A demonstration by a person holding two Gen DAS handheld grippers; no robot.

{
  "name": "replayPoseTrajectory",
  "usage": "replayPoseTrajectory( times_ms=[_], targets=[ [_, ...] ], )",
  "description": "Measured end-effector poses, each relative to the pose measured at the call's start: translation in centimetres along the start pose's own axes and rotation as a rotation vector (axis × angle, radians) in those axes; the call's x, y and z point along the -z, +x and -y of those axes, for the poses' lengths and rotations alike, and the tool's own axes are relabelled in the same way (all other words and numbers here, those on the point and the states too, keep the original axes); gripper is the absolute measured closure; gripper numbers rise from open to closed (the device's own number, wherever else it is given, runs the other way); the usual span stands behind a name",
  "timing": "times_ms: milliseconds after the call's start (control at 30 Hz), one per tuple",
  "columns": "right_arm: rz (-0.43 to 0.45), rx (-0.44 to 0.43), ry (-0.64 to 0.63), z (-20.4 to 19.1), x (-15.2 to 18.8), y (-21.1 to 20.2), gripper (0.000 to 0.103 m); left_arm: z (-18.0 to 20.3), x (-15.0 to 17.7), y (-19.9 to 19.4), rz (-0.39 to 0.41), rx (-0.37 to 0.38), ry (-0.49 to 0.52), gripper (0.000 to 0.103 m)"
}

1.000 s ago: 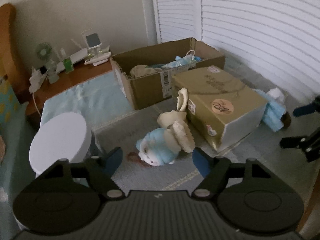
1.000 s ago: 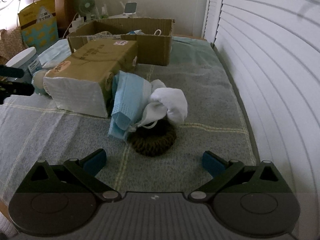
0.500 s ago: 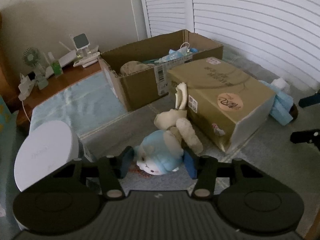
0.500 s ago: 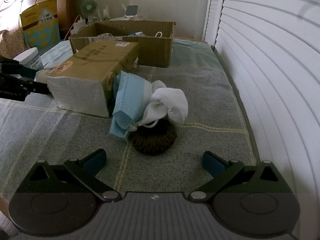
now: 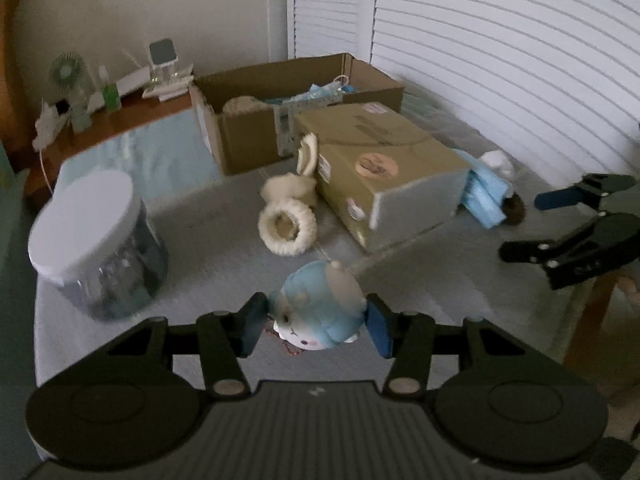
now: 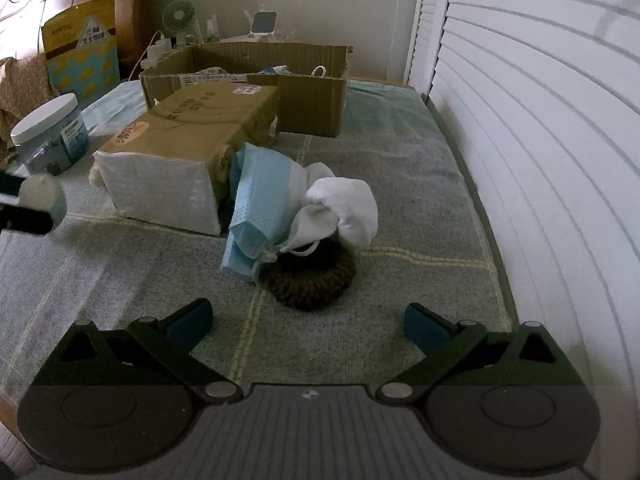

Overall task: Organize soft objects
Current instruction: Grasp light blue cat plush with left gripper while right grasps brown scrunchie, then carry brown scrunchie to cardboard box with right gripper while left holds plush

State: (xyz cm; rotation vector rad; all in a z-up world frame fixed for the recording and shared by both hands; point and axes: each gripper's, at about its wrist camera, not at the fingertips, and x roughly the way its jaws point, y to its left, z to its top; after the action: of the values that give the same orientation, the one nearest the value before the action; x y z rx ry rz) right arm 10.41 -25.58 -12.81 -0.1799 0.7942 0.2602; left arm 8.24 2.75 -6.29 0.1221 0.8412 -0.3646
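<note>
Currently the left gripper [image 5: 316,322] is clamped on the blue plush toy [image 5: 320,310], both blue pads pressing its sides; whether the toy clears the grey blanket [image 5: 224,248] cannot be told. Just beyond lies a cream scrunchie [image 5: 288,230], beside the closed brown carton [image 5: 380,164]. The open cardboard box [image 5: 248,136] stands behind it. The right gripper [image 6: 308,322] is spread wide and grips nothing, above the blanket near a dark scrunchie [image 6: 316,280] partly under blue face masks [image 6: 260,204].
</note>
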Motion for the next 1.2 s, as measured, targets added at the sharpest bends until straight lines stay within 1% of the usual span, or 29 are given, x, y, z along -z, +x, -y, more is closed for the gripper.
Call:
replayPoseTrajectory(
  times_ms=[167,200,233,300,367,400,433,467,533,567,633,733,833,1000,1100,1200],
  targets=[
    [0.020,0.012,-0.011,0.0,-0.3,-0.4,0.021,0.6,1.0,0.1,0.012,-0.055,-0.042,0.048],
    [0.022,0.016,-0.016,0.0,-0.3,-0.4,0.023,0.7,1.2,0.1,0.014,-0.063,-0.046,0.046],
    [0.028,0.022,-0.022,0.0,-0.4,-0.4,0.028,0.8,1.2,0.0,0.017,-0.067,-0.048,0.045],
    [0.033,0.024,-0.030,0.1,-0.5,-0.3,0.030,1.0,1.4,-0.1,0.034,-0.086,-0.048,0.038],
    [0.041,0.027,-0.031,0.1,-0.7,-0.2,0.037,1.2,1.5,-0.1,0.045,-0.110,-0.043,0.035],
    [0.046,0.028,-0.036,0.1,-0.7,-0.1,0.038,1.3,1.6,-0.1,0.048,-0.118,-0.041,0.034],
    [0.049,0.030,-0.043,0.0,-0.7,-0.1,0.039,1.4,1.7,-0.1,0.051,-0.124,-0.043,0.034],
    [0.055,0.032,-0.056,-0.1,-0.8,-0.1,0.045,1.4,1.7,-0.1,0.053,-0.126,-0.044,0.034],
    [0.062,0.032,-0.075,-0.4,-0.8,-0.1,0.053,1.5,1.9,0.0,0.060,-0.127,-0.047,0.034],
    [0.060,0.028,-0.079,-0.5,-0.8,-0.1,0.054,1.6,1.9,0.0,0.064,-0.129,-0.051,0.034],
    [0.058,0.031,-0.080,-0.7,-0.7,-0.3,0.056,1.8,2.2,-0.1,0.078,-0.132,-0.048,0.034],
    [0.054,0.035,-0.064,-1.0,-0.3,-1.0,0.056,2.3,2.6,-0.1,0.103,-0.158,-0.037,0.034],
    [0.053,0.036,-0.035,-1.2,0.4,-1.6,0.056,2.3,3.0,-0.1,0.118,-0.147,-0.073,0.034],
    [0.072,0.033,-0.005,-1.5,1.3,-2.2,0.055,2.2,3.4,-0.1,0.146,-0.167,-0.155,0.034],
    [0.085,0.028,0.001,-1.4,1.5,-2.2,0.053,2.4,3.4,0.0,0.170,-0.170,-0.180,0.035],
    [0.096,0.024,0.004,-1.1,1.6,-2.1,0.051,2.7,3.4,0.3,0.167,-0.163,-0.195,0.035]
  ],
)
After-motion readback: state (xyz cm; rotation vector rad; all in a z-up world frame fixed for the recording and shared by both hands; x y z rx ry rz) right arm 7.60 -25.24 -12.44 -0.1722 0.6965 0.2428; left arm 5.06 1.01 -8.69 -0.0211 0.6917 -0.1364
